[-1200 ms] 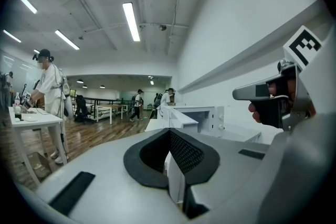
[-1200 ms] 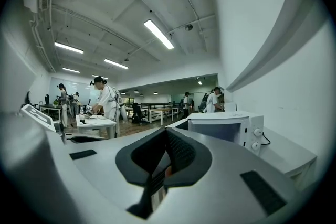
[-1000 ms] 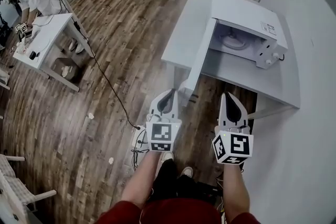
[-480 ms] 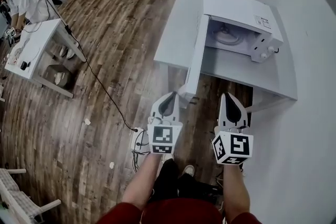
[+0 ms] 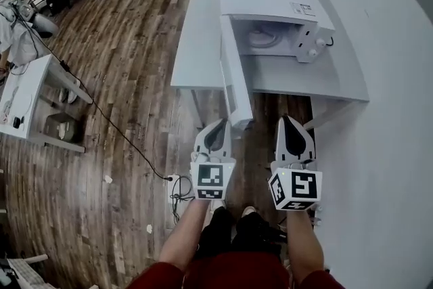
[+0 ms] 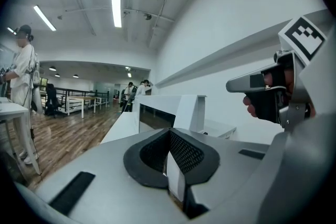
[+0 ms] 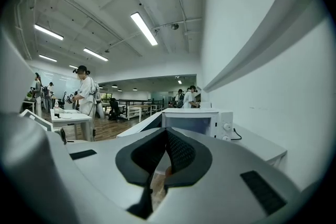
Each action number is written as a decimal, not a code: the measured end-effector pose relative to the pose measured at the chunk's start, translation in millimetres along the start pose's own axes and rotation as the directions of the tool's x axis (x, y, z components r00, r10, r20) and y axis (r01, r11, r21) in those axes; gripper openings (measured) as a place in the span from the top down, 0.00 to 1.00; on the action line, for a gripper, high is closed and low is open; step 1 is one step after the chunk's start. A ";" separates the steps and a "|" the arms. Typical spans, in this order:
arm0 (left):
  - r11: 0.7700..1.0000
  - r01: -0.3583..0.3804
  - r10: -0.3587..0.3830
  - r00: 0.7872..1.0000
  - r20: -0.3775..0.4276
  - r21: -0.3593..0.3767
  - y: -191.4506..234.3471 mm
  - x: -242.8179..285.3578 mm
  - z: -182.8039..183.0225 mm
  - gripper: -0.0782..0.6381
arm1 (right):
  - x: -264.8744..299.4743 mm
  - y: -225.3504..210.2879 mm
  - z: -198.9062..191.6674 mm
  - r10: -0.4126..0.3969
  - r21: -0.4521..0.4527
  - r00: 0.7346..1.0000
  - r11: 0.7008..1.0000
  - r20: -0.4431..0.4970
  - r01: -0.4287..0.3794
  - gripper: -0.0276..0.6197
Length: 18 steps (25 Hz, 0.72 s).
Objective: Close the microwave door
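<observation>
A white microwave [image 5: 270, 7] stands on a white table [image 5: 196, 44] ahead of me. Its door [image 5: 232, 81] is swung wide open and sticks out toward me past the table's front edge; a white plate shows inside. My left gripper [image 5: 216, 130] is shut and empty, its tip just left of the door's free end, apart from it. My right gripper [image 5: 291, 125] is shut and empty too, right of the door, below the table edge. The left gripper view has the door [image 6: 157, 113] ahead of the shut left gripper [image 6: 169, 136]. The right gripper view shows the microwave [image 7: 197, 123] beyond the shut right gripper [image 7: 167, 136].
A white wall [image 5: 385, 78] runs close along the right. A black cable [image 5: 108, 122] crosses the wooden floor to a power strip [image 5: 177, 189] by my feet. Another white table [image 5: 30, 98] stands at the left, and people stand far off in the room.
The microwave and its open door have shifted from the right toward the middle of the head view and closer to both grippers. Both grippers stay shut and side by side.
</observation>
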State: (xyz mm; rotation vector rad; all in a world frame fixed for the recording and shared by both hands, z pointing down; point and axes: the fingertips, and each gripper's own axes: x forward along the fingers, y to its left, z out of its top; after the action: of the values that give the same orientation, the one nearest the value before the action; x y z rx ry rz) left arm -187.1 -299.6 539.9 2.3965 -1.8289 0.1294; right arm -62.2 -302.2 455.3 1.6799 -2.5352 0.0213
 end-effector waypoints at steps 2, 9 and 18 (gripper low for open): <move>1.000 0.029 -0.029 1.000 0.004 0.008 -12.7 8.9 1.8 0.85 | -5.1 -12.9 -2.2 -0.027 0.005 1.000 1.000 0.006 0.027 0.92; 0.994 0.097 -0.099 0.995 0.028 0.039 -60.5 42.4 13.0 0.85 | -12.0 -62.1 0.6 -0.090 0.013 0.995 0.996 0.042 0.090 0.92; 0.990 0.122 -0.124 0.992 0.019 0.068 -113.8 103.2 16.6 0.85 | 10.0 -128.4 -9.2 -0.082 0.036 0.996 0.996 0.038 0.081 0.92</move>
State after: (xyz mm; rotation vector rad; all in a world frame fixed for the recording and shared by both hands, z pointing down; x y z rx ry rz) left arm -50.2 -370.9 533.0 2.5590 -1.7060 0.1536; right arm 52.7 -361.0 459.7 1.8128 -2.5047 0.0258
